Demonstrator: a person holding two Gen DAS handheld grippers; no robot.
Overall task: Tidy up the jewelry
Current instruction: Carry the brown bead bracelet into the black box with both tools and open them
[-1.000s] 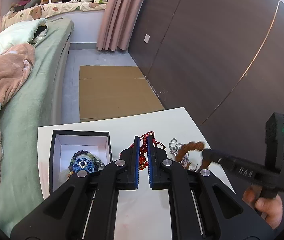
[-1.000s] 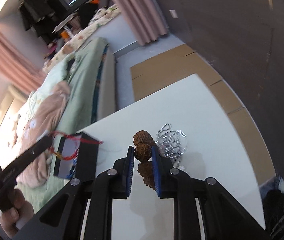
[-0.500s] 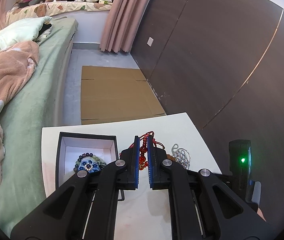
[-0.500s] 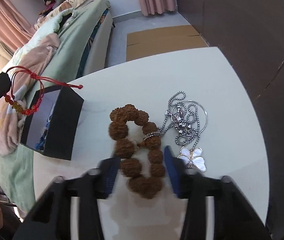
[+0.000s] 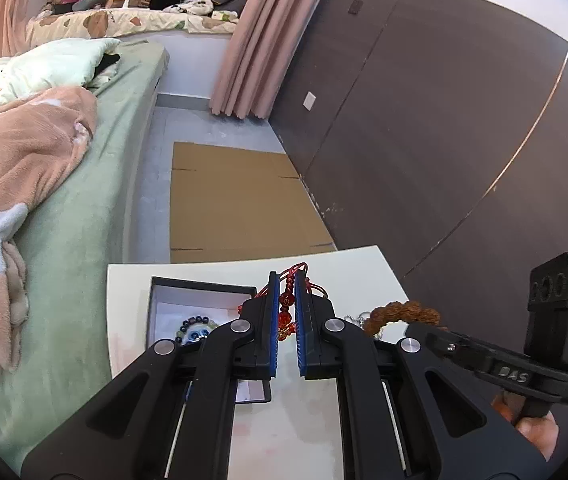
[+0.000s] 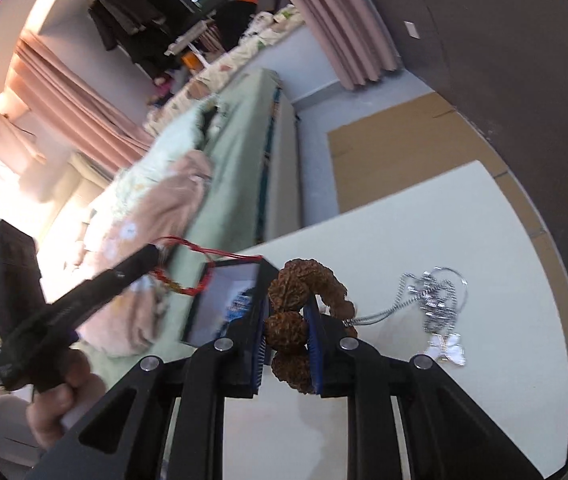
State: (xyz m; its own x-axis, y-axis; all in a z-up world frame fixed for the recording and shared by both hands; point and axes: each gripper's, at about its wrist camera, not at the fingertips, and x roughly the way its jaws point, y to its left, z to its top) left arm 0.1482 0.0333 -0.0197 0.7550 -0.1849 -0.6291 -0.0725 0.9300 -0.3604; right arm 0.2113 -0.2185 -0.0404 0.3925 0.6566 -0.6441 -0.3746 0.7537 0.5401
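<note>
Left gripper [image 5: 287, 312]: fingers narrowed on the red cord bracelet [image 5: 286, 307], held above the tabletop [image 5: 132, 320] by the box's right wall.
Right gripper [image 6: 286, 332]: fingers clamped on the brown seed bracelet [image 6: 298, 300], lifted just right of the box; the chain trails from it.
Box [image 5: 204, 283]: black, open, white-lined, at the tabletop's left; a blue beaded piece [image 5: 196, 330] is already laid inside.
Silver chain necklace [image 6: 432, 300]: on the tabletop, right of the fingers; butterfly pendant [image 6: 446, 350] beside it.
Done: one piece boxed, it is judged.
Left: two held bracelets to be lowered in; the chain not yet collected.
</note>
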